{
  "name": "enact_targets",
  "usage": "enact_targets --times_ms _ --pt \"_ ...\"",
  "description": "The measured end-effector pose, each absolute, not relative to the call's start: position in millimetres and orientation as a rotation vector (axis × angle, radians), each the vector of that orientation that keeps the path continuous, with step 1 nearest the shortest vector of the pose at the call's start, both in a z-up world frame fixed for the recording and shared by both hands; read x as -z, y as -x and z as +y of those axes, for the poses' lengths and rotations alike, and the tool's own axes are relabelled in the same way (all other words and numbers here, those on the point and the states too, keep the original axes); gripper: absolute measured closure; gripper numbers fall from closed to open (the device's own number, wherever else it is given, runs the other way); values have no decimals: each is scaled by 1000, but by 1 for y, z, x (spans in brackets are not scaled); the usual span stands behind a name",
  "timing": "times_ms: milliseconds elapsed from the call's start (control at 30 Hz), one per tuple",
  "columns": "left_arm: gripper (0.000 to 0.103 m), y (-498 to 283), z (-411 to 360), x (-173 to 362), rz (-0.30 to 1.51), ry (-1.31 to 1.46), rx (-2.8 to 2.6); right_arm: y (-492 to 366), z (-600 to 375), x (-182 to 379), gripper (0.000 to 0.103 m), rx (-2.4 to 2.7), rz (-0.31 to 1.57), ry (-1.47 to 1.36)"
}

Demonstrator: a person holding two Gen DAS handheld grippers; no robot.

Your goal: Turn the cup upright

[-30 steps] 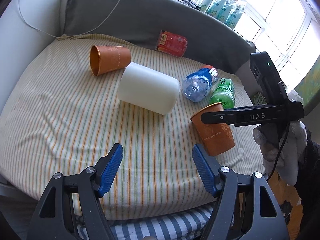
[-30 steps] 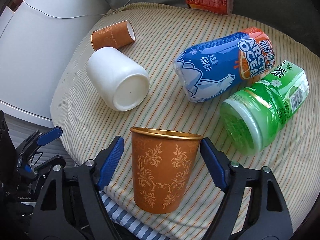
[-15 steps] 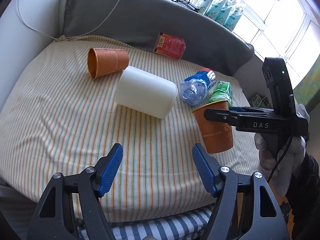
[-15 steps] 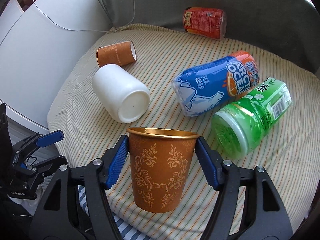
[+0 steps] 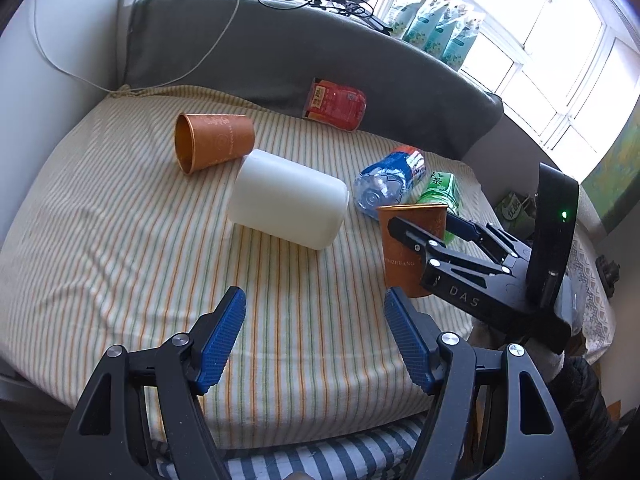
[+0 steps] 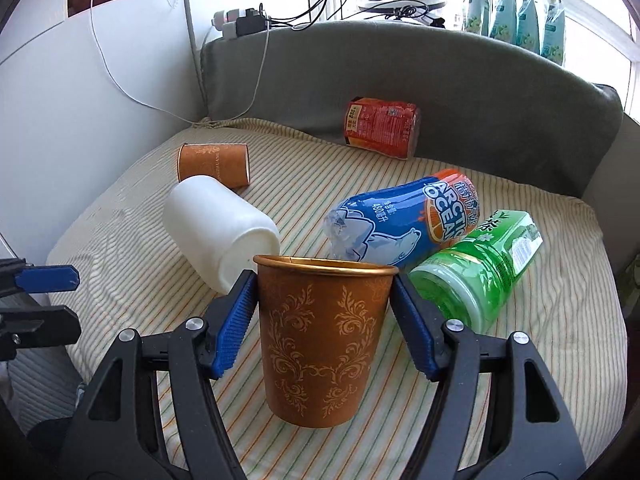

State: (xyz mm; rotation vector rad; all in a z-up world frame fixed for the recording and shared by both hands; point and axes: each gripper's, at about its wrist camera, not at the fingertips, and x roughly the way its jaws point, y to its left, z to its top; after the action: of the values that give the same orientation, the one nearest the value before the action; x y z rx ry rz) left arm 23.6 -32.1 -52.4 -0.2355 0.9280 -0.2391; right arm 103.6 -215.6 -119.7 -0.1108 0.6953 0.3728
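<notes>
An orange paper cup with a gold rim [image 6: 320, 340] stands upright near the front right of the striped cushion [image 6: 132, 264]. My right gripper [image 6: 323, 320] is shut on it, blue pads against both sides below the rim. In the left wrist view the same cup [image 5: 404, 248] sits in the right gripper [image 5: 424, 236]. A second orange cup [image 5: 214, 142] lies on its side at the back left, also visible in the right wrist view [image 6: 214, 164]. My left gripper [image 5: 314, 344] is open and empty above the cushion's front edge.
A white cylinder [image 5: 286, 204] lies on its side mid-cushion. A blue bottle [image 6: 404, 220] and a green bottle [image 6: 476, 272] lie behind the held cup. A red packet [image 6: 380, 128] rests against the grey backrest [image 6: 440, 80]. A white wall [image 6: 80, 100] stands left.
My right gripper closed from open around the upright cup onto its sides. The cup stays upright. The left gripper stays open.
</notes>
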Motion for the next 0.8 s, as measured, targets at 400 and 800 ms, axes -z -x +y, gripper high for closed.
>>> enact_targets --times_ms 400,800 --pt "31 -21 -32 52 916 230 239 -66 -222 117 32 -350 631 113" --pt "31 -13 -35 39 798 135 181 -40 -235 120 30 -345 647 56"
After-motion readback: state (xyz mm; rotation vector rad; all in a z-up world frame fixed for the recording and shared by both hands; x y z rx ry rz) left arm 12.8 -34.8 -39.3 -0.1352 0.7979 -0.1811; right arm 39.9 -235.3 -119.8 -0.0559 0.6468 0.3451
